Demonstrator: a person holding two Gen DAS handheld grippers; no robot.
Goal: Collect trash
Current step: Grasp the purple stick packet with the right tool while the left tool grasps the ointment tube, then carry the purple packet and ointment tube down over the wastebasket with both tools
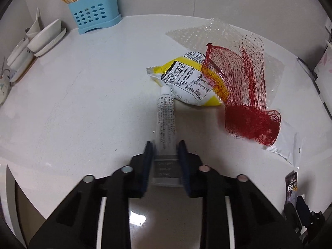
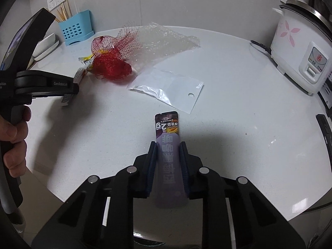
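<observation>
We see the left tongs (image 1: 165,147) closed on a slim white tube (image 1: 166,120) printed with fine black text, its blue pads pressing the flat crimped end while the capped tip reaches far toward a yellow-and-white snack wrapper (image 1: 186,81). Draped over that wrapper's right side lies a red mesh net bag (image 1: 247,101), loose and bunched at its near end (the weave is open enough to show the yellow beneath). Behind them, a crinkled sheet of bubble wrap (image 1: 199,33) spreads flat on the glossy white tabletop (image 1: 83,95). The right tongs (image 2: 167,147) are clamped on a narrow purple sachet (image 2: 167,132), a smooth foil strip with pale lettering, which lies on the tabletop's near middle. Just beyond it rests a clear flat plastic bag (image 2: 168,89) with a round hang hole. At far left stands a blue perforated holder (image 1: 94,12) full of chopsticks; a white rice cooker (image 2: 298,56) with pink petals sits far right.
</observation>
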